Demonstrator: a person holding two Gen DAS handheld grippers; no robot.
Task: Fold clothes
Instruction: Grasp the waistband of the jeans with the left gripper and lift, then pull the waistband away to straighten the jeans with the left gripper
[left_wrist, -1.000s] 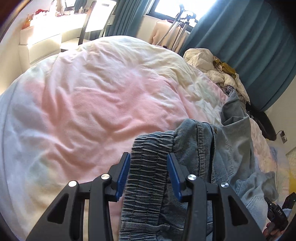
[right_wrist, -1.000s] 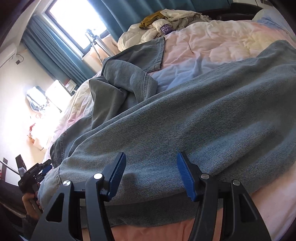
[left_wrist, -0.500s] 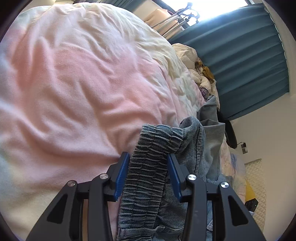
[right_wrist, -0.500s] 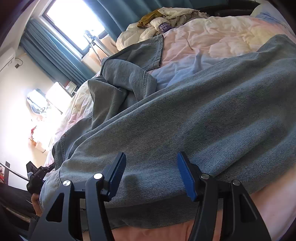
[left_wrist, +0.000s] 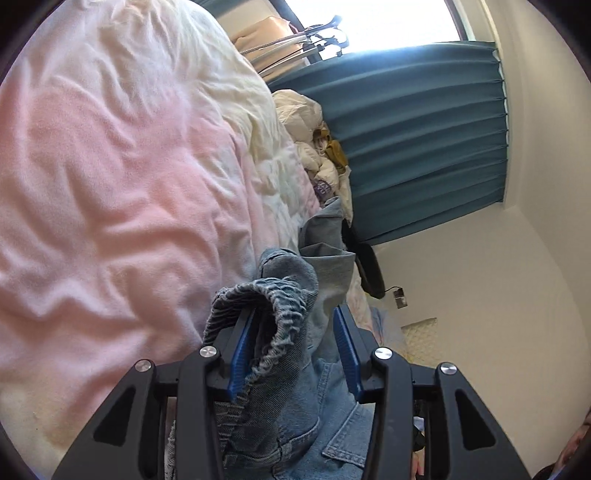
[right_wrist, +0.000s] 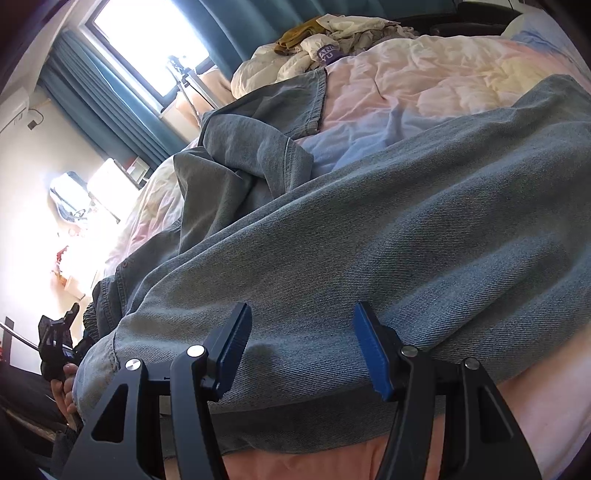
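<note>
The denim jeans (right_wrist: 369, 236) lie spread across the bed (left_wrist: 110, 184), over its pink and cream duvet, one leg running long and flat and the other bunched up beyond it toward the window (right_wrist: 147, 33).

In my left gripper (left_wrist: 291, 354) I hold the gathered elastic waistband (left_wrist: 273, 306) of the jeans, lifted a little off the duvet. The band curls over my left pad; my jaws stand partly spread around it, and I cannot tell whether they truly pinch it.

My right gripper (right_wrist: 303, 350) hovers over the near edge of the flat leg, jaws spread wide, pinching nothing.

I judge the fold is only starting: the jeans are not yet doubled over. Next I should close firmly on the waistband, take the leg edge with my right jaws, then carry the cloth across evenly.

Beyond the jeans, a heap of pale clothes (right_wrist: 332, 48) sits by the teal curtain (left_wrist: 424, 140).
</note>
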